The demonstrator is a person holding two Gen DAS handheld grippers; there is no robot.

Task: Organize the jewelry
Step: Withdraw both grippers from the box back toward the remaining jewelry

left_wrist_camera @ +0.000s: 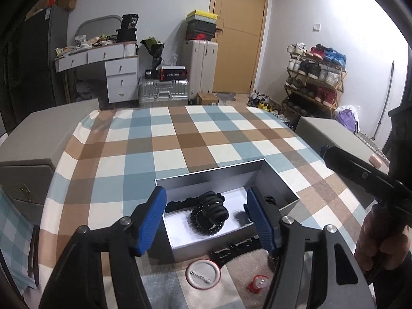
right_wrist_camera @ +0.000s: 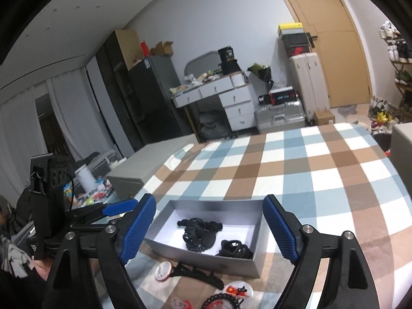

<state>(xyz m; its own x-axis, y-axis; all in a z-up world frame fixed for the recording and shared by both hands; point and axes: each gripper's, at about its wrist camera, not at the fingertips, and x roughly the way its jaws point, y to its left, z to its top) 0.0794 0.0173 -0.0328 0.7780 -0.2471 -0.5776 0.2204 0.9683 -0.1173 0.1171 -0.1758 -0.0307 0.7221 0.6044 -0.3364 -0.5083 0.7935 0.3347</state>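
A: Your left gripper [left_wrist_camera: 209,217] hangs over the box [left_wrist_camera: 280,180], fingers apart, nothing between them.

B: And your right gripper [right_wrist_camera: 209,228]?

A: Spread wide, empty too. The black hair ties [right_wrist_camera: 199,233] lie inside the box; a round badge [left_wrist_camera: 203,274] sits on the cloth [left_wrist_camera: 180,139] just beside it.

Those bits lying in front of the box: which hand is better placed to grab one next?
Probably the left. Its open gripper hangs just above the white badge and black clip beside the box; both grippers are empty.
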